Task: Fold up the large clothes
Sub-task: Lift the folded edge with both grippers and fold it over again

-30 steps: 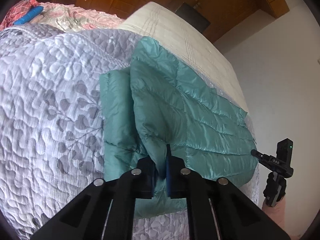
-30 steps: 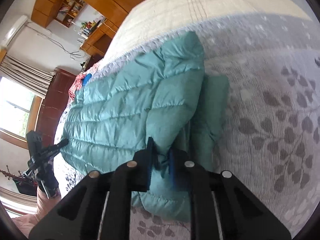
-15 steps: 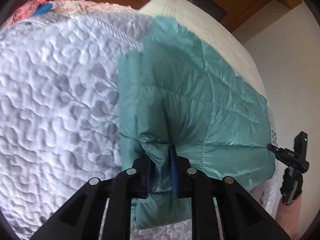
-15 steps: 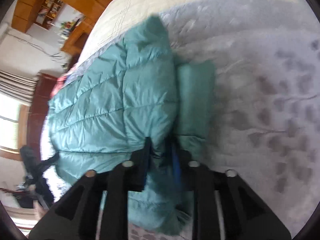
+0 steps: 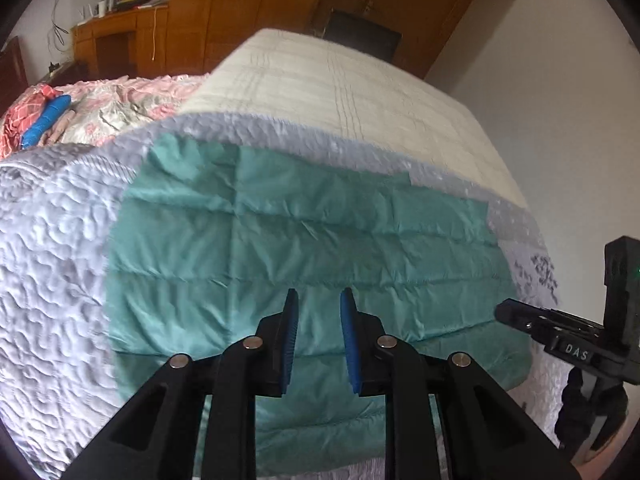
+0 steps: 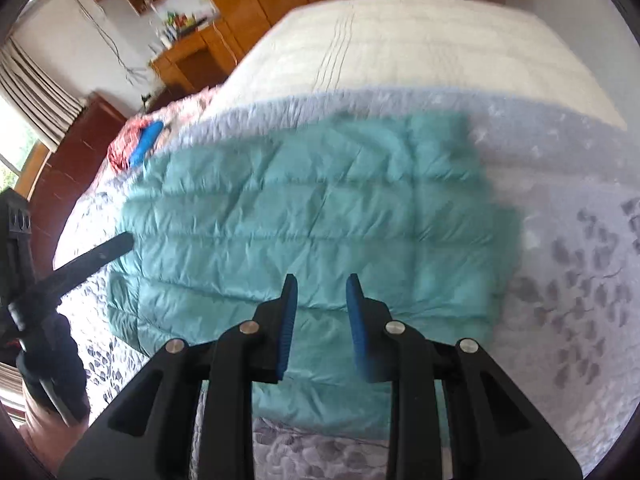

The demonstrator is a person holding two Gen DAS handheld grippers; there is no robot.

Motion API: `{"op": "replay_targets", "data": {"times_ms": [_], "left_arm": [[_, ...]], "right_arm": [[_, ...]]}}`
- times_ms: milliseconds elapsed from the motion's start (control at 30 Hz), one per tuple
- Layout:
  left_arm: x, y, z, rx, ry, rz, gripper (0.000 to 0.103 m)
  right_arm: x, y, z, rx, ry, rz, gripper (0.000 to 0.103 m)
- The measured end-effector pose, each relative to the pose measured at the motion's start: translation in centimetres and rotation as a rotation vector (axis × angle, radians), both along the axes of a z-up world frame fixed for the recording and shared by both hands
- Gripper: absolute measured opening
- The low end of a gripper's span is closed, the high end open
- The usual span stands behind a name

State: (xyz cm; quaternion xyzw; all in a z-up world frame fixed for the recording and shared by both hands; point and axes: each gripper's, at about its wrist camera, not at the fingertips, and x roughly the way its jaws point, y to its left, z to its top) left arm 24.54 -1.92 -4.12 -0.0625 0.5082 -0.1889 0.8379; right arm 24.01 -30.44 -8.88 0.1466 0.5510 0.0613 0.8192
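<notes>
A teal quilted puffer jacket (image 5: 304, 240) lies flat and folded over on the grey-white quilted bedspread (image 5: 52, 264); it also shows in the right wrist view (image 6: 312, 216). My left gripper (image 5: 319, 298) is open and empty, just above the jacket's near part. My right gripper (image 6: 321, 282) is open and empty too, above the jacket's near edge. The right gripper shows at the right edge of the left wrist view (image 5: 568, 336); the left gripper shows at the left edge of the right wrist view (image 6: 80, 260).
A cream blanket (image 5: 340, 92) covers the far bed. A pink floral quilt (image 5: 112, 104) with a blue object (image 5: 46, 120) lies far left. Wooden wardrobes (image 5: 248, 12) and a desk (image 5: 116, 40) stand behind. A white wall (image 5: 560, 80) is right.
Both grippers held a jacket fold and carried it over the body. Now both have let go and opened, and the jacket lies flat with the fold laid down.
</notes>
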Motion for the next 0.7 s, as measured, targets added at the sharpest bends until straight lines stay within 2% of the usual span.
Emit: {"op": "replay_targets", "data": {"times_ms": [167,267,467,700], "left_arm": [[-0.3,-1.3,-4.0,0.050,0.056,-0.011,0.020],[-0.5,-1.6,-5.3,0.060,0.069,-0.036,0.020],[-0.5,-1.7,-7.0,0.076,0.084,-0.066,0.018],[-0.3,-2.1,-8.2,0.070,0.084,-0.067,0.015]], "right_arm": [[0.4,0.8,-2.9,-0.028,0.053,-0.013,0.023],[0.7,0.7,-4.0,-0.038,0.066,-0.015,0.022],[1.2,1.5,-5.8,-0.085,0.077,-0.011,0.021],[1.4,0.8,-7.3,-0.046,0.084,-0.020,0.020]]}}
